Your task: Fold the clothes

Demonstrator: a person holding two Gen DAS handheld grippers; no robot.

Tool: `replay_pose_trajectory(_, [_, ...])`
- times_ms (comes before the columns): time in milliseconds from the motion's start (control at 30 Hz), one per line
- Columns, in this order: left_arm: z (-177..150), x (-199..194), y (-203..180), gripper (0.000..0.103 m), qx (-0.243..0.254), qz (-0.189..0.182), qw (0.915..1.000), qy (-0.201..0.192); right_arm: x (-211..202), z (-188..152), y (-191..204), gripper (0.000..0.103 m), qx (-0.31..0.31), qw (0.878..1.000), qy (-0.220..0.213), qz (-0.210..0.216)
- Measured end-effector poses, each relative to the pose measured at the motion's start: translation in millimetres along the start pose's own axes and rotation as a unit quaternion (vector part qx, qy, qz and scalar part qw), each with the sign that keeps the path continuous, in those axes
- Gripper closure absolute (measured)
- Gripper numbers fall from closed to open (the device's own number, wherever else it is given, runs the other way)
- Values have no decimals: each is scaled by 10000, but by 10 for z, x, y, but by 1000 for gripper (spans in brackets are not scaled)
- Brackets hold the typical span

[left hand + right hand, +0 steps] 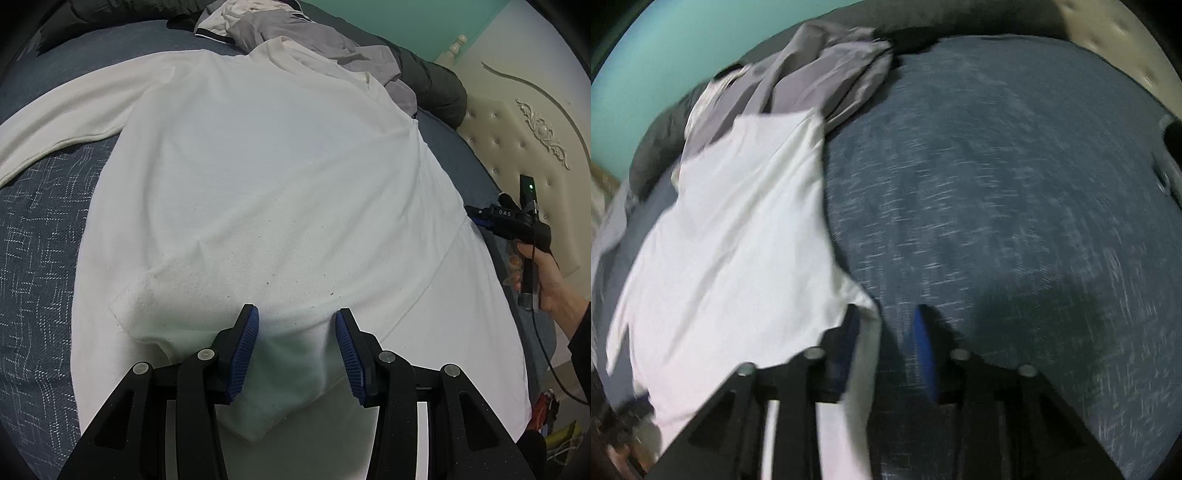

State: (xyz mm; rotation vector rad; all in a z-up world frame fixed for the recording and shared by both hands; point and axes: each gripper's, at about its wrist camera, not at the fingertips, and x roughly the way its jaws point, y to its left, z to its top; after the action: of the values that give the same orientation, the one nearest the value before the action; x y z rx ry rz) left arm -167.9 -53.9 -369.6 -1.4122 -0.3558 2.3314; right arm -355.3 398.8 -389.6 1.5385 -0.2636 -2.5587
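Observation:
A white long-sleeved shirt lies spread flat on a blue patterned bed cover. One sleeve is folded in over the body, with its cuff toward me. My left gripper stands open right above that sleeve, whose cloth runs under both blue pads. In the blurred right wrist view the shirt's edge reaches the right gripper. Its pads stand a little apart: a strip of white cloth lies by the left pad, and bed cover shows by the right one. The left wrist view shows the right gripper at the shirt's right edge.
A crumpled grey garment and a dark pillow lie beyond the shirt's collar. A cream tufted headboard stands at the right. A hand holds the right gripper. Bare blue cover stretches right of the shirt.

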Motion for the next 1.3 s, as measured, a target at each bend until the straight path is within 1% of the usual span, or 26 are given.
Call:
replay_pose_trajectory(100, [3, 0, 6, 56, 2, -13, 10000, 3, 14, -25, 42, 89, -207, 9998, 21, 31])
replay_pose_trajectory(167, [0, -3, 8, 56, 12, -9, 10000, 0, 21, -35, 29, 97, -222, 9997, 37, 65])
replay_pose_trajectory(233, [-9, -12, 6, 56, 19, -5, 10000, 0, -10, -52, 19, 101, -253, 9996, 8, 85])
replay_pose_trajectory(367, [-30, -32, 3, 56, 19, -3, 10000, 0, -149, -45, -26, 102, -183, 9993, -309, 91])
replay_pose_trajectory(433, [-28, -24, -6, 56, 25, 9, 10000, 0, -187, -52, -60, 102, -186, 9991, -369, -3])
replay_pose_trajectory(633, [-9, 4, -22, 56, 37, 18, 10000, 2, -135, -61, -18, 102, -331, 9975, -407, -471])
replay_pose_trajectory(733, [1, 12, -23, 56, 37, 16, 10000, 4, -52, -42, 27, 102, -502, 9957, -313, -710])
replay_pose_trajectory(900, [18, 27, -28, 56, 52, 24, 10000, 7, 44, -8, 70, 102, -687, 9941, -135, -826])
replay_pose_trajectory(967, [22, 33, -31, 56, 46, 21, 10000, 5, 1, -8, 37, 100, -658, 9929, -131, -983])
replay_pose_trajectory(1033, [25, 40, -32, 56, 44, 18, 10000, 1, -60, -23, -42, 100, -481, 9917, -129, -1187])
replay_pose_trajectory(1067, [29, 45, -30, 56, 47, 17, 10000, 1, -133, -40, -99, 99, -317, 9920, -202, -1204])
replay_pose_trajectory(1200, [32, 33, -12, 56, -9, -24, 10000, 7, -528, -173, -157, 98, 206, 9926, -733, -941])
replay_pose_trajectory(1233, [36, 25, -8, 56, -33, -39, 10000, 11, -623, -222, -119, 98, 307, 9926, -845, -817])
replay_pose_trajectory(1300, [42, -6, 4, 55, -96, -63, 9999, 17, -805, -350, 39, 98, 445, 9922, -1083, -417])
